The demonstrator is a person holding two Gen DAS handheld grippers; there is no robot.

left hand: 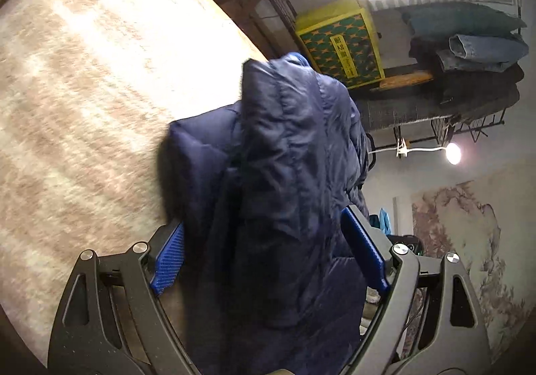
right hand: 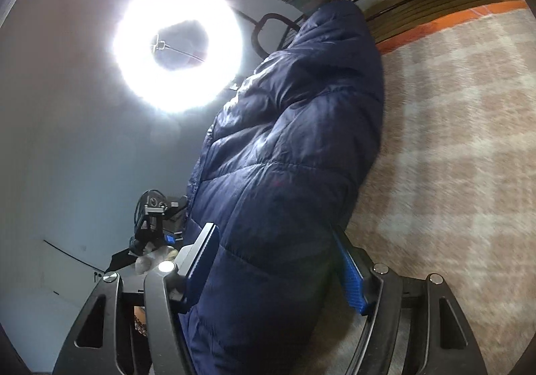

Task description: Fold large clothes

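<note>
**Both grippers hold the puffy blue jacket**

The left gripper (left hand: pixel 268 261) pinches the dark blue jacket (left hand: pixel 284 174) between its blue pads (left hand: pixel 167 261). The right gripper (right hand: pixel 274 264) squeezes the jacket (right hand: pixel 288 147) too. The jacket fills the middle of both views, beside the fuzzy tan checked blanket (left hand: pixel 83 107). A bright ring light (right hand: pixel 177 50) glows at upper left in the right wrist view.

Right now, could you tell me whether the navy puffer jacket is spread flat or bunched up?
Bunched up: the jacket hangs in thick folds between both tools, left and right, above the rug.
</note>
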